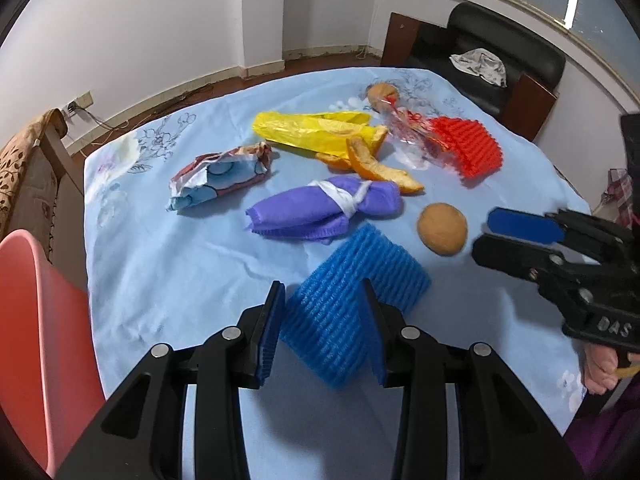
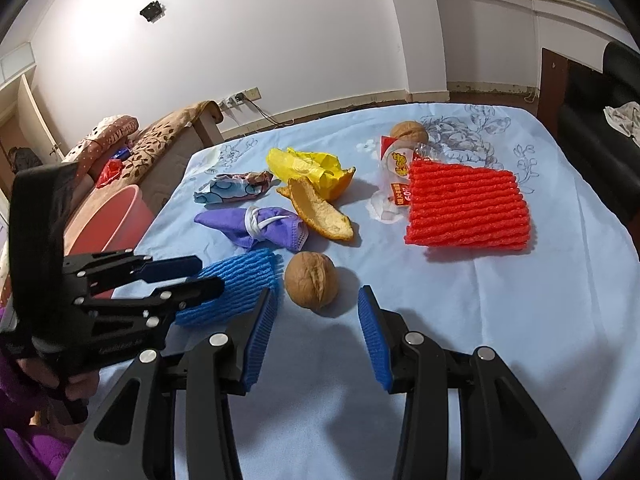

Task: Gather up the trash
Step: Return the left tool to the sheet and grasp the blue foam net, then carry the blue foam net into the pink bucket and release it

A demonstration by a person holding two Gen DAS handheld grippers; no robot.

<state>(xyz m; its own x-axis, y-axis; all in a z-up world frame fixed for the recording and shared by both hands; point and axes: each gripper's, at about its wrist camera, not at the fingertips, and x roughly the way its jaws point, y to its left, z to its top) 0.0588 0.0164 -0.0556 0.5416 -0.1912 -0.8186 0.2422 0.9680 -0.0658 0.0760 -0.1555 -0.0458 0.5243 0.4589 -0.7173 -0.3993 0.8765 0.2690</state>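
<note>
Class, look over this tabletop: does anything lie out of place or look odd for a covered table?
Yes. Litter is strewn over the blue tablecloth: orange peel, a crumpled yellow bag, a knotted purple mask, red foam net, and a blue foam net between the left gripper's open fingers.

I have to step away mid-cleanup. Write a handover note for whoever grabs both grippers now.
Left gripper: open, jaws astride the blue foam net, not yet clamped.
Right gripper: open, empty, near walnut just ahead.
Nothing visibly collected: purple mask, orange peel, yellow bag, crumpled wrapper, red foam net, snack bag, far walnut all on the tablecloth.
Pink bin at the table's left.
</note>
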